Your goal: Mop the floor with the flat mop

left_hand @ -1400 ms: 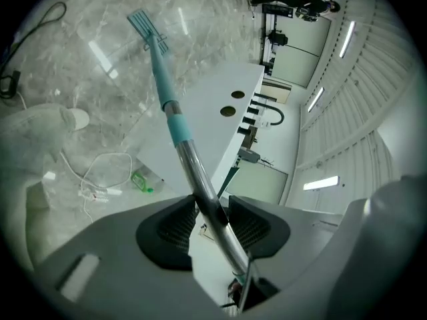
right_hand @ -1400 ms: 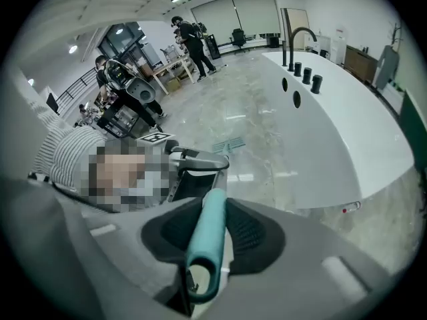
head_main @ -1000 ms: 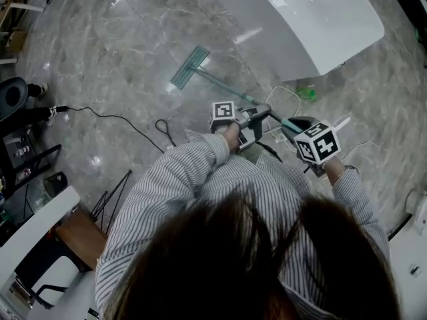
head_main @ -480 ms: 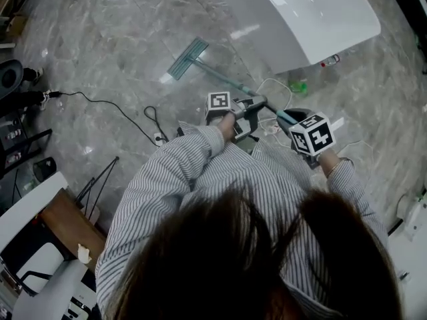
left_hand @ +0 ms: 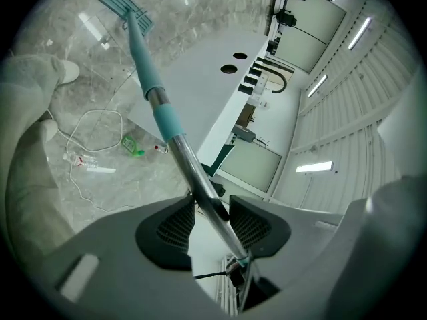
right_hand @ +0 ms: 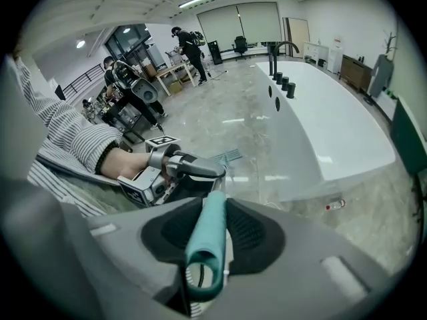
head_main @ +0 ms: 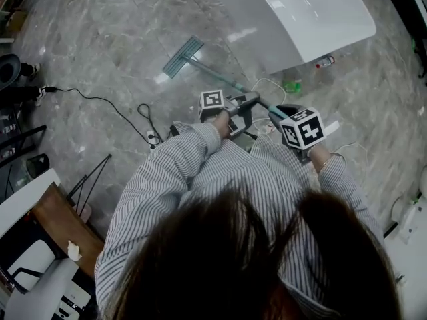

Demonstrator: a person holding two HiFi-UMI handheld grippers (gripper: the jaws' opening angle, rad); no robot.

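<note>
The flat mop's teal head (head_main: 181, 56) lies on the grey marble floor, and its pole (head_main: 220, 77) slants back towards me. My left gripper (head_main: 239, 107) is shut on the metal part of the pole (left_hand: 193, 172), just below the teal sleeve, with the mop head (left_hand: 125, 7) far ahead of it. My right gripper (head_main: 288, 117) is shut on the teal grip at the pole's top end (right_hand: 208, 242). In the right gripper view the left gripper (right_hand: 179, 170) sits just ahead on the pole and the mop head (right_hand: 227, 157) shows beyond it.
A large white counter (head_main: 300, 12) stands right of the mop. A green bottle (head_main: 291, 85), a red-capped bottle (head_main: 325, 61) and a white cable (head_main: 267, 87) lie by its base. A black cable (head_main: 100, 102) crosses the floor at left. People (right_hand: 190, 45) stand far off.
Both grippers and the pole have shifted left and slightly up in the head view. The view has moved and the red-capped bottle has come into sight. Both grips are unchanged.
</note>
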